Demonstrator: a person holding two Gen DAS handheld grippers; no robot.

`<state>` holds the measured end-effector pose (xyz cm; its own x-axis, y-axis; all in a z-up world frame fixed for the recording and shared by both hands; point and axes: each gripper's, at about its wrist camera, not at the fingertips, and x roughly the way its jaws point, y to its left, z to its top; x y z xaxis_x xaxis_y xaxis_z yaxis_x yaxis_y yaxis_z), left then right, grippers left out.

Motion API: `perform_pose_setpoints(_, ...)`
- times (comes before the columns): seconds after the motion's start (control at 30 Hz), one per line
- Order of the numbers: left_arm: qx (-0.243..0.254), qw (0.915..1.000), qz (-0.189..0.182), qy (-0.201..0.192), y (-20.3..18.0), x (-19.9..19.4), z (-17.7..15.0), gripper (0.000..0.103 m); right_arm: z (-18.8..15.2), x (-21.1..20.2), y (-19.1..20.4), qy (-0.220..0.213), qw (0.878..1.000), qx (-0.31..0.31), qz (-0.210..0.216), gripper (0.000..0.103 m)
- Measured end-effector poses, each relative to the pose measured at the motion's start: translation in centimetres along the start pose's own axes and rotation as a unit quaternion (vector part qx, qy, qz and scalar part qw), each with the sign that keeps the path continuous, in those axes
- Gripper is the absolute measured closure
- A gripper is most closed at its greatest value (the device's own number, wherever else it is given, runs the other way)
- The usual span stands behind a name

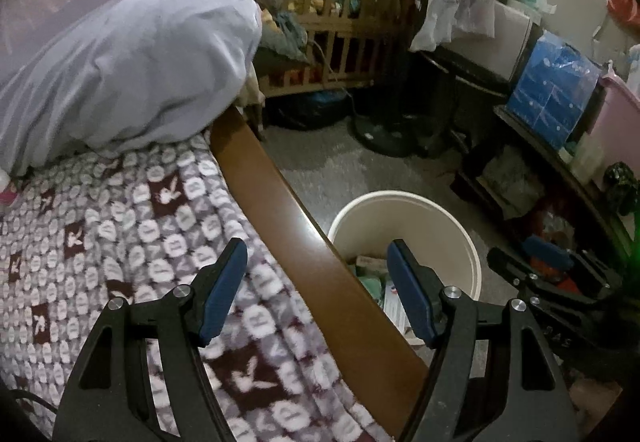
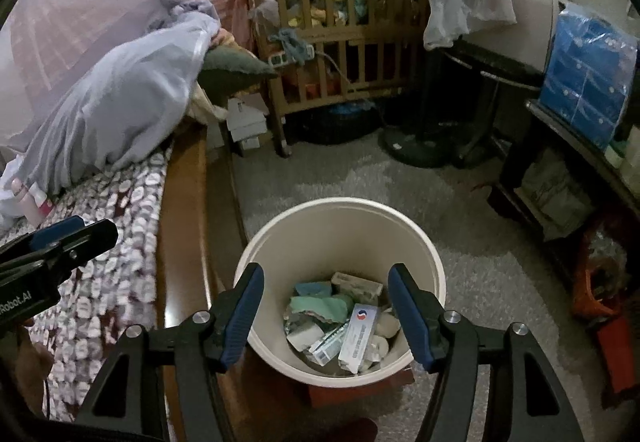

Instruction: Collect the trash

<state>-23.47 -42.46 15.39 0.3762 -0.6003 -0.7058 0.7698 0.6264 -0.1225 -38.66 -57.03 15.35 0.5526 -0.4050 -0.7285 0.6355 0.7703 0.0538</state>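
A cream round bin [image 2: 340,204] stands on the grey carpet beside the bed. It holds trash [image 2: 340,318]: small cardboard boxes, torn green paper and white scraps. My right gripper [image 2: 326,268] hangs over the bin's mouth, open, with nothing between its blue pads. My left gripper [image 1: 317,246] is open too and empty, above the bed's wooden side rail [image 1: 280,194], with the bin [image 1: 400,198] just to its right. Each gripper shows at the edge of the other's view: the left gripper [image 2: 60,238] over the blanket, the right gripper [image 1: 532,262] beyond the bin.
A patterned brown-and-white blanket [image 1: 100,242] covers the bed, with a bundled lilac net [image 1: 140,62] behind it. A wooden crib [image 2: 344,42] full of things stands at the back. A fan base [image 2: 420,150], dark shelves [image 2: 560,170] and a blue pack [image 2: 588,82] line the right side.
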Motion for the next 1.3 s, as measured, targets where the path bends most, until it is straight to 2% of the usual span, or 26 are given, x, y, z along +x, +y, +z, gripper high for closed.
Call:
perform_pose_setpoints(0.23,0.0,0.9993,0.012,-0.036,0.8,-2.4,-0.3,0.032,0.4,-3.2,1.5,-0.045,0.999,-0.002,-0.009,0.034)
perform_pose_setpoints(0.63,0.002,0.9967,0.03,-0.075,1.8,-4.4,-0.7,0.032,1.4,-6.9,3.3,-0.1,0.995,-0.009,-0.014,0.031)
perform_pose_setpoints(1.3,0.001,0.9952,0.039,-0.09,2.4,-5.2,-0.7,0.032,1.6,-8.0,3.9,-0.112,0.993,-0.016,-0.018,0.029)
